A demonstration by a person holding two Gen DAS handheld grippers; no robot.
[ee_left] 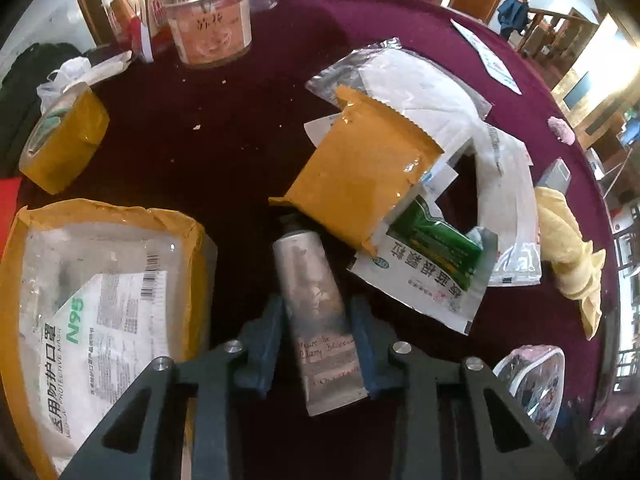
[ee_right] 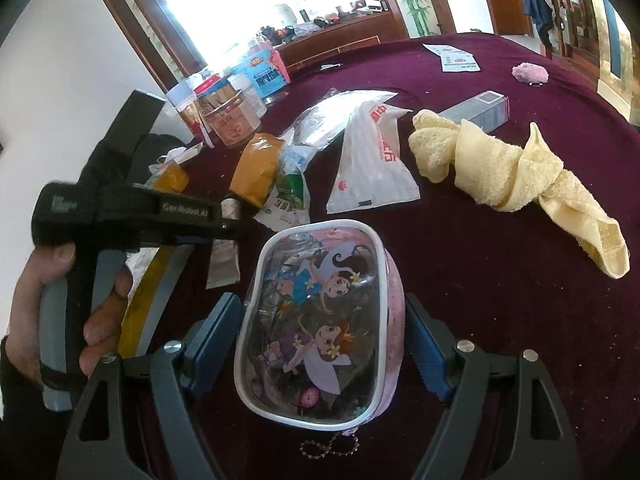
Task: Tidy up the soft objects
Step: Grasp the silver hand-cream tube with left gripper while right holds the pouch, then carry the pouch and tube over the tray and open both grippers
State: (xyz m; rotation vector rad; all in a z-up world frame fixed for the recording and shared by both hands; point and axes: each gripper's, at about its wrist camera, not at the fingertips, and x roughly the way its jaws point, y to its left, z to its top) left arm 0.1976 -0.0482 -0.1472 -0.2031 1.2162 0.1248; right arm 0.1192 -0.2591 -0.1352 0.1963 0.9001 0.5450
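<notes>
Soft objects are seen scattered across a round table (ee_left: 224, 128) covered in maroon cloth, with little sorting evident so far. A silver hand-cream tube (ee_left: 316, 312) is caught between the blue pads of the left gripper (ee_left: 318, 344), whose jaws are closed against the tube's sides; the tube lies flat on the cloth, its cap end pointing toward an orange foil pouch (ee_left: 360, 184). Beneath and beside that pouch, a green-and-white medicine sachet (ee_left: 432, 268) and several clear and white plastic bags (ee_left: 504, 208) are heaped loosely together.

At the table's near edge, a transparent cartoon-printed zip pouch (ee_right: 316, 320) is straddled by the right gripper (ee_right: 324, 332), its jaws spread wide with a visible gap on each side, so nothing is gripped there. A twisted yellow towel (ee_right: 516, 176) lies well apart to the right, and a small pink fluffy item (ee_right: 530, 72) rests near the far rim. A box of N95 masks (ee_left: 100, 304) sealed with yellow tape sits at the left, near a roll of yellow tape (ee_left: 64, 136) and a tin (ee_left: 212, 24) of sticks.

The task is judged to be at an early stage: only the tube is in hand, while the towel, the sachets and the bags remain ungathered.
</notes>
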